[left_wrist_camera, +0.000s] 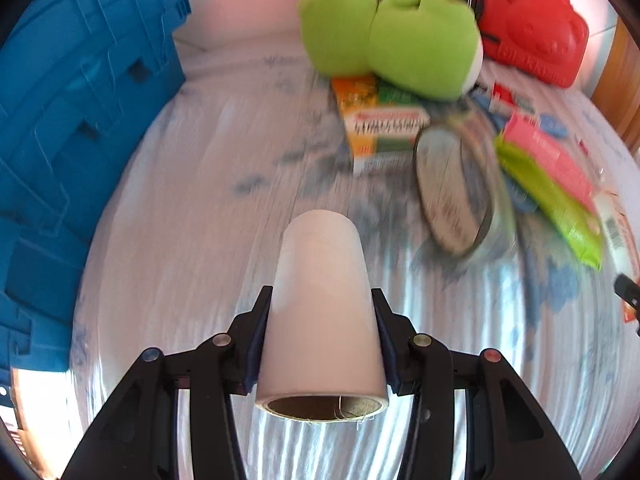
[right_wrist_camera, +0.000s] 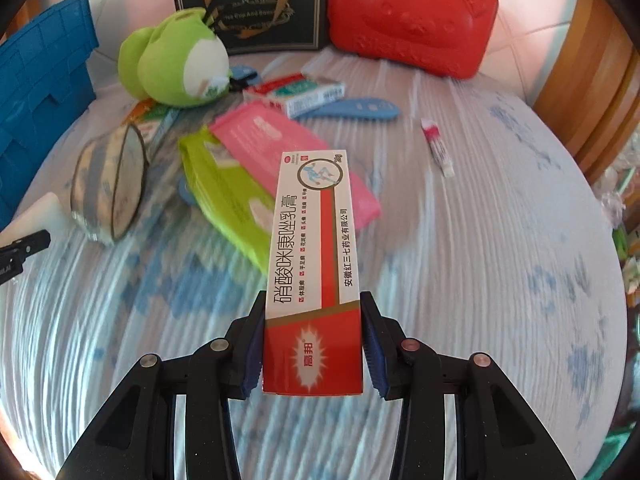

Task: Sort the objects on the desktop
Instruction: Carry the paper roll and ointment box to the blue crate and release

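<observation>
Both tongs grip items; blurred glass jar (left_wrist_camera: pixel 460 188) unreadable.

Both tongs angle steeply down above the counter (left_wrist_camera: pixel 180 216), the left tongs (left_wrist_camera: pixel 322 300) clamped on a white roll (left_wrist_camera: pixel 320 308), the right tongs (right_wrist_camera: pixel 314 304) clamped on a red-and-white carton (right_wrist_camera: pixel 314 264).

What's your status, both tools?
Left tool shut on white roll. Right tool shut on red-and-white box. Blue crate at left, nothing in the way.

A blue-patterned white cloth (right_wrist_camera: pixel 480 240) covers the table beside wooden furniture (right_wrist_camera: pixel 592 92).
</observation>
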Motion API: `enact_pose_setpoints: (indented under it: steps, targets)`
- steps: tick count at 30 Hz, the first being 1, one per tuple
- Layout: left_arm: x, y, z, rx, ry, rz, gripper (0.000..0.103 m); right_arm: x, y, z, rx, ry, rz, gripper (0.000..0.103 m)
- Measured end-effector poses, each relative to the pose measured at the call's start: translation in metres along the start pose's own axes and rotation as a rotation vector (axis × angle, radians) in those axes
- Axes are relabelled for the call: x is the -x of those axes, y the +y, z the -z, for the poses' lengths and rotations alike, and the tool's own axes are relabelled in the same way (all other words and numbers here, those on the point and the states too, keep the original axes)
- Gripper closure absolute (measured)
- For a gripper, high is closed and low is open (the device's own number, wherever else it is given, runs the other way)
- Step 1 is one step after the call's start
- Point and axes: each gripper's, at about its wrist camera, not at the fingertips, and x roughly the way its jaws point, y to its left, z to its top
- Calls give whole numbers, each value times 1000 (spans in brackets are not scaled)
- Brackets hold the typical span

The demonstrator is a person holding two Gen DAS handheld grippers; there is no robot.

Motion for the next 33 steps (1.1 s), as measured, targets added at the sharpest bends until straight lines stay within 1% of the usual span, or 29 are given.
enact_pose_setpoints:
  steps: [6, 7, 10, 11, 12, 16, 17, 18, 19, 21, 23, 26, 29, 33]
  targets:
    - [-16, 3, 13, 4, 57, 7, 57, -7, -28, 48, -47, 110, 55, 62]
    - [-16, 3, 13, 2, 48, 1, 57, -5, -32, 51, -60, 101, 42, 61]
    - [-17, 0, 11, -8, 41, -12, 57, -2, -38, 50, -68, 98, 63, 52]
    - [-19, -1, 11, -10, 45, -17, 57, -2, -38, 48, -68, 94, 62, 45]
    - [-21, -1, 11, -10, 49, -22, 57, -2, -39, 46, -68, 91, 55, 40]
    - [-22, 2, 11, -3, 52, -9, 57, -8, -39, 34, -77, 78, 20, 40]
    - [-22, 2, 11, -4, 53, -8, 57, -10, -39, 30, -79, 71, 9, 41]
    - [-22, 1, 12, -3, 53, -6, 57, -12, -38, 30, -72, 65, 11, 53]
    - [-21, 2, 11, -1, 52, -3, 57, -13, -36, 28, -61, 57, 5, 62]
    - [-13, 0, 12, 1, 32, -2, 58, -12, -34, 22, -45, 51, -3, 62]
    - [-2, -3, 10, -10, 3, -8, 58, -2, -25, 20, -17, 18, 11, 62]
    - [27, -13, 7, -38, -70, 1, 58, 16, -15, 12, 16, -28, 11, 62]
    - [54, -20, 7, -50, -134, 18, 57, 37, 4, 3, 71, -83, 22, 62]
    - [91, -22, 8, -52, -215, 35, 58, 63, 35, -14, 129, -171, 11, 62]
